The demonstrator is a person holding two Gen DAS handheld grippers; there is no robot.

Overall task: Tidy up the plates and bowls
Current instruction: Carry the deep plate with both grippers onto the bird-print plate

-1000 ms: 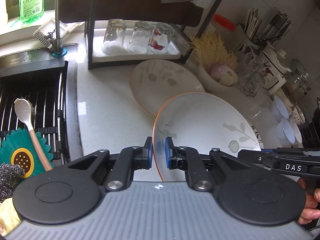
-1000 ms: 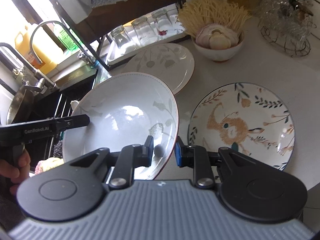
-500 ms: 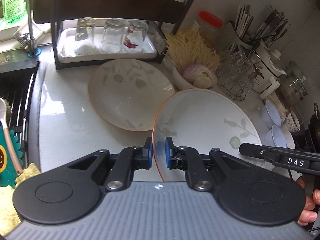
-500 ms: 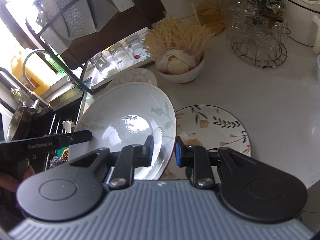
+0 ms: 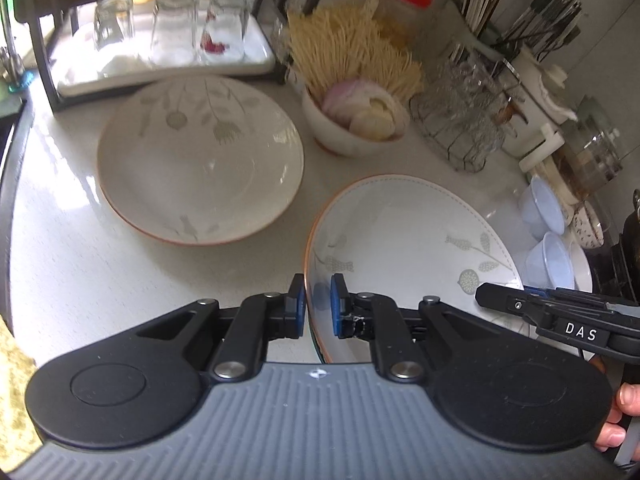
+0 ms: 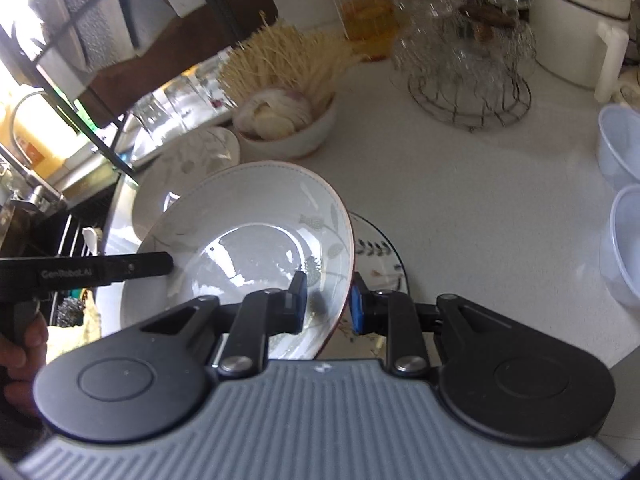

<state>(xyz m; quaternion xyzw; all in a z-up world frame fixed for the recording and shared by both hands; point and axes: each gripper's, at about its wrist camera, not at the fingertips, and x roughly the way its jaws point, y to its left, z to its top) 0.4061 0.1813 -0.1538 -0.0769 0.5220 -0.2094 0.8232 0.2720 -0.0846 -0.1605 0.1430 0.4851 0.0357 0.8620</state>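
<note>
White leaf-patterned plate (image 5: 404,248) clamped at opposite rims by left gripper (image 5: 318,304) and right gripper (image 6: 327,300), above painted plate (image 6: 380,256); bare white counter (image 6: 480,208) beyond, matching plate (image 5: 200,160) alongside.

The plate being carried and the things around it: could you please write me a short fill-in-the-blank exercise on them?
1. The lifted plate is clamped at its rim by ____ hand-held grippers.
2. The bowl beside the wire rack holds ____.
3. The jar at the back has a ____ lid.
4. Under the lifted plate lies a plate with leaf patterns, seen in the ____ wrist view.

Missing words: two; garlic; red; right
</note>
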